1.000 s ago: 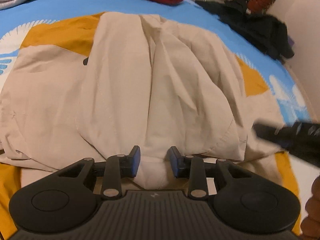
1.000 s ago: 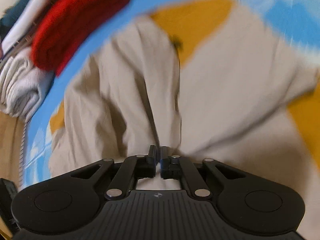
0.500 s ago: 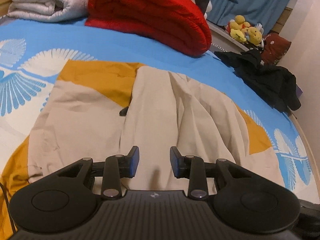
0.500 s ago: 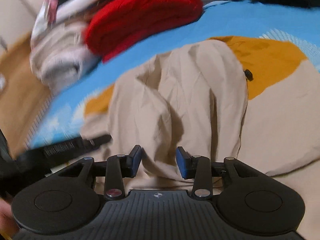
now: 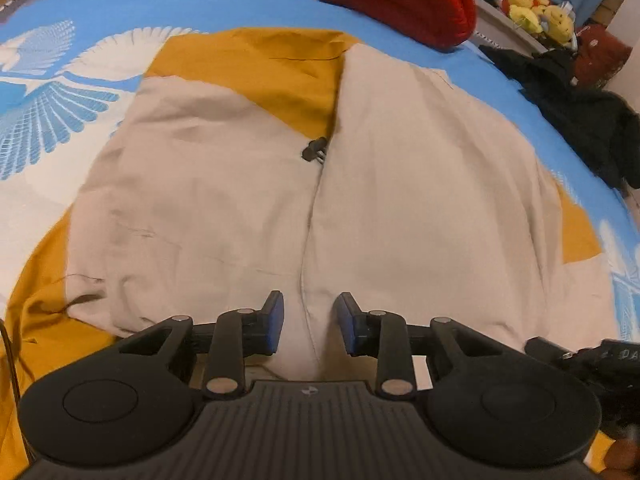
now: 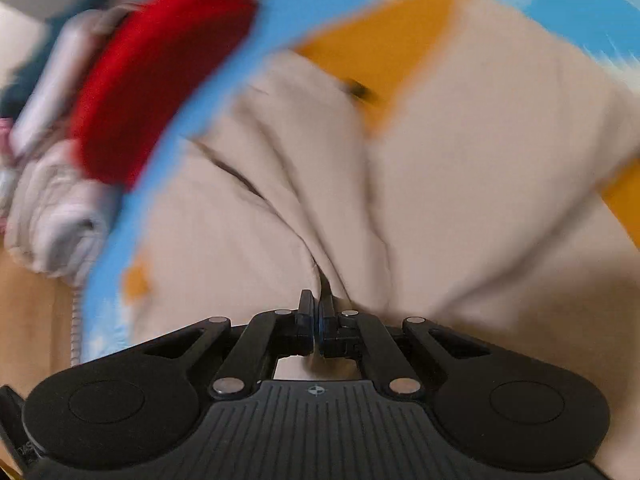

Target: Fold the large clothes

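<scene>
Blue bed [image 5: 280,4] holds tan clothes [image 5: 420,200]. Right fingers [image 6: 308,312] pinch a fold at 6 o'clock; left fingers [image 5: 276,320] are apart, holding nothing. Next: lay it over.

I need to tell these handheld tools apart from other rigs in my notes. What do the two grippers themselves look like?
Both look alike: matte black plastic. The left gripper has a ribbed central body with a small crosshair mark, round discs at either side, linkage arms with silver pivot pins, and blue-tinted pads. The right gripper shows the same build, pad colour unclear. No sleeves show.
</scene>
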`<control>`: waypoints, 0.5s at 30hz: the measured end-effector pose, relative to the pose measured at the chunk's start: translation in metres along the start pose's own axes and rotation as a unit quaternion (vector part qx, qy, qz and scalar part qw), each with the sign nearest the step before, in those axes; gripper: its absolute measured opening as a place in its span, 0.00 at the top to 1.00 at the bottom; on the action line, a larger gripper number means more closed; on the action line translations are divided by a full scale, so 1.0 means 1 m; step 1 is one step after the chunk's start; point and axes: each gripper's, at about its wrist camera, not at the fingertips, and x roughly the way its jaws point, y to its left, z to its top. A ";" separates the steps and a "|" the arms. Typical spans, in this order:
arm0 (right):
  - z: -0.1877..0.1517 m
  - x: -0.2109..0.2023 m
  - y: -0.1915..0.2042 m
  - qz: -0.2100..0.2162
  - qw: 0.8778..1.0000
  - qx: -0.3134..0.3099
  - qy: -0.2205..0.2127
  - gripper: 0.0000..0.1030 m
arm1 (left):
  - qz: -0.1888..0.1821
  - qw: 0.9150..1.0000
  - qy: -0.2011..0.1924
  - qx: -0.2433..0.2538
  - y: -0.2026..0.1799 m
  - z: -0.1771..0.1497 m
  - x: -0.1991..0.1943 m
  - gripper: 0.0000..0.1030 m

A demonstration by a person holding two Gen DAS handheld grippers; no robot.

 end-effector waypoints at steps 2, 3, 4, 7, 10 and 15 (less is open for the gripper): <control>0.001 0.001 -0.003 0.002 1.000 0.006 0.003 0.99 | 0.003 1.000 -0.009 0.007 -0.004 0.002 -0.005 0.67; 0.002 0.000 0.002 -0.003 1.000 -0.008 0.002 0.99 | 0.002 1.000 -0.017 0.013 -0.007 0.003 -0.009 0.67; 0.002 -0.001 0.005 -0.008 1.000 -0.018 0.000 0.99 | 0.003 0.999 -0.030 0.023 -0.010 0.003 -0.014 0.67; 0.002 -0.001 0.006 -0.013 1.000 -0.018 0.001 0.99 | -0.012 0.996 -0.070 0.051 -0.021 0.006 -0.029 0.67; 0.003 -0.004 0.007 -0.017 1.000 -0.016 0.002 0.97 | -0.066 0.991 -0.086 0.074 -0.033 0.004 -0.036 0.65; 0.000 -0.031 0.038 -0.080 0.988 -0.113 -0.067 0.67 | -0.084 0.992 -0.004 0.093 -0.044 -0.006 -0.012 0.64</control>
